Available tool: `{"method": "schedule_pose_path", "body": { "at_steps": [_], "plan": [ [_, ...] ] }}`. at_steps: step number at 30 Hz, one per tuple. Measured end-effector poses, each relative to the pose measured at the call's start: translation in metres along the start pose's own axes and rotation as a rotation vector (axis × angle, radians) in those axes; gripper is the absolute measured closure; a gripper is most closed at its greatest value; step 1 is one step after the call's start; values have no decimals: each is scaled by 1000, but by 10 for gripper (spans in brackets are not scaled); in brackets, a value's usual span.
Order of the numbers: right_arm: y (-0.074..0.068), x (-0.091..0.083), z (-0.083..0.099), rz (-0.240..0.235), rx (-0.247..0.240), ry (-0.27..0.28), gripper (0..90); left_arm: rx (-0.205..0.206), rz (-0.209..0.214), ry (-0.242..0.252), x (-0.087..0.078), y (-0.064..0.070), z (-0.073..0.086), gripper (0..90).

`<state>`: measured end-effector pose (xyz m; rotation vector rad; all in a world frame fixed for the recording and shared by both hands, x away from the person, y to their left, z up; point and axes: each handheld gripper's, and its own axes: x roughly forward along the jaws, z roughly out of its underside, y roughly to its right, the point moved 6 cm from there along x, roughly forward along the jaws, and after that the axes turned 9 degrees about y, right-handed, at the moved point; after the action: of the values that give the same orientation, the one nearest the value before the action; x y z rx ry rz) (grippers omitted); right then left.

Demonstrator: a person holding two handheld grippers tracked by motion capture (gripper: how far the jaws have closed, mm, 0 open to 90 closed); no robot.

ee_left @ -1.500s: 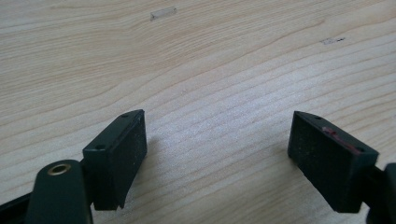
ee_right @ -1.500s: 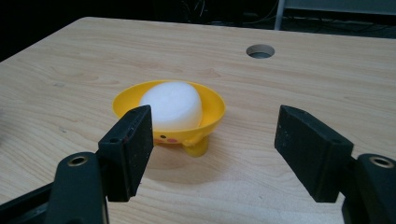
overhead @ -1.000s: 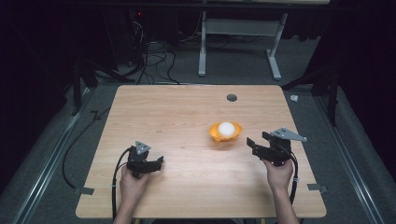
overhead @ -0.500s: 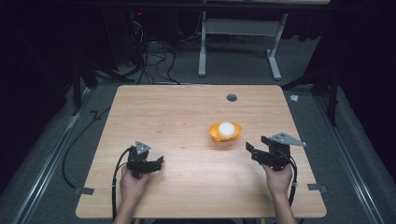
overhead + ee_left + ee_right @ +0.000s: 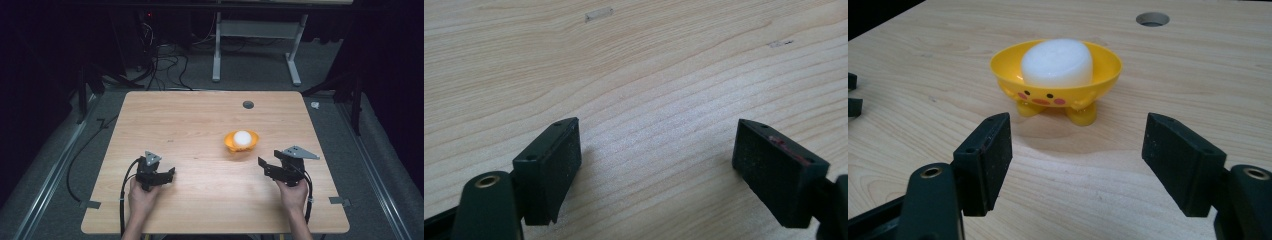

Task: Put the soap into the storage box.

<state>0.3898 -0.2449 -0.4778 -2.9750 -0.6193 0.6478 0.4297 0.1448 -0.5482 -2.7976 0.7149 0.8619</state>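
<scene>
- We hold the right tool [image 5: 270,169] low over the table [image 5: 190,120], jaws spread wide and clamped on nothing, aimed at a yellow bowl [image 5: 1055,85] just ahead.
- The bowl stands upright on small stubby feet, right of the table's middle, near the right tool but not touching it.
- A white, rounded object [image 5: 1057,62], soft-looking like a sponge or foam piece, sits inside the bowl and rises above its rim; we judge it the likely target, since the tool's open jaws frame the bowl squarely.
- The jaws seem held apart to leave room for either the bowl or its contents; which one, we cannot tell.
- Our left tool [image 5: 161,176] rests near the front left of the table, well apart from the bowl, jaws likewise wide and empty over bare wood, apparently waiting in reserve.
- A round cable hole [image 5: 248,104] lies beyond the bowl.
- No brand or writing can be read; the bowl carries only a painted cartoon face with black dot eyes and pink cheeks.
</scene>
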Motion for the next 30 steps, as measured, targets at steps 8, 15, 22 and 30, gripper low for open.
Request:
{"method": "schedule_pose_path", "body": {
  "at_steps": [8, 15, 22, 30],
  "plan": [
    [-5, 5, 6, -10, 2, -18, 289, 0, 0, 0, 0, 0, 0, 201],
    [-10, 10, 10, -17, -2, -37, 288, 0, 0, 0, 0, 0, 0, 201],
    [-12, 14, 15, -20, -1, -53, 288, 0, 0, 0, 0, 0, 0, 201],
    [-13, 18, 23, -15, -6, -77, 289, 0, 0, 0, 0, 0, 0, 201]
  ]
}}
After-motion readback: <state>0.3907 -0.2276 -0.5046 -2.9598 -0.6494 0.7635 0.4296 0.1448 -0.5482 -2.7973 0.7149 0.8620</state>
